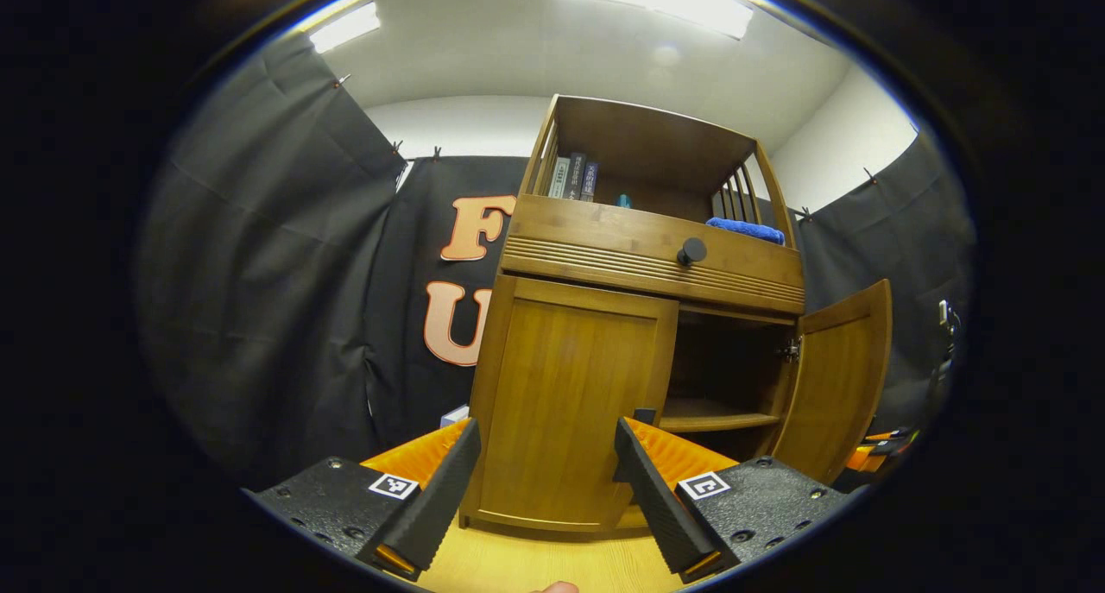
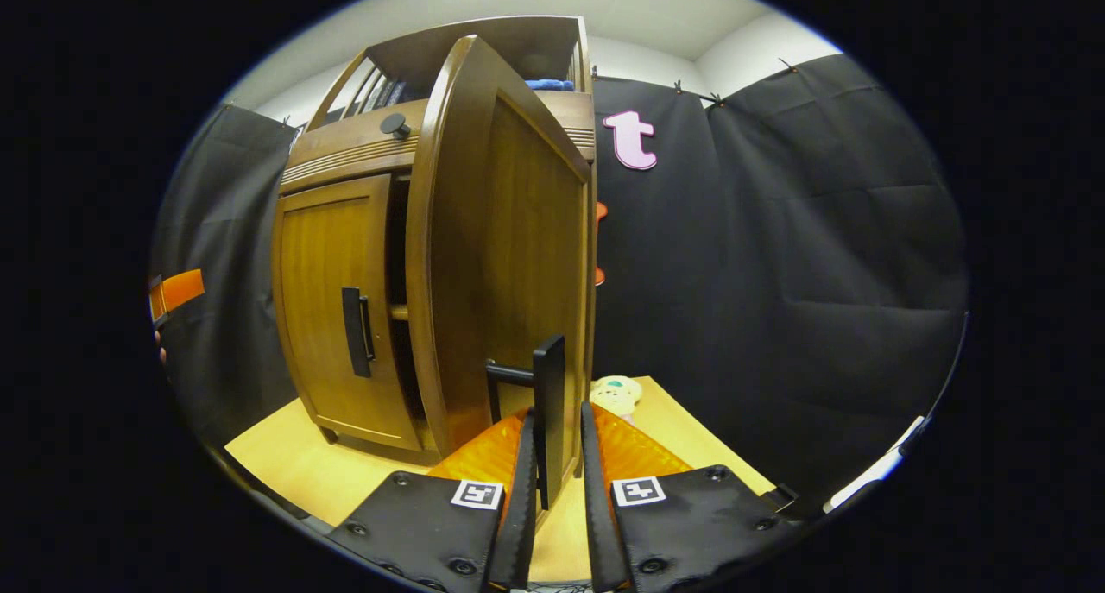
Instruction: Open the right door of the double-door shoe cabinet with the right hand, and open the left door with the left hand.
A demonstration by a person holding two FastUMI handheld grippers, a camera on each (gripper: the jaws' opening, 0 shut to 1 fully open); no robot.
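Facing the shoe cabinet (image 1: 639, 317), left gripper (image 1: 547, 481) is held wide open, empty, before shut left door (image 1: 565, 403) | right door (image 2: 501, 256) is swung open, its black handle (image 2: 548, 412) clamped between right gripper (image 2: 552, 489) fingers | no legible labels.

Both tools match: the left gripper (image 1: 547, 489) has black ribbed fingers (image 1: 432, 511), orange ridged panels behind, and black textured blocks with screws and square black-and-white markers. Same build on the right gripper (image 2: 557, 507).
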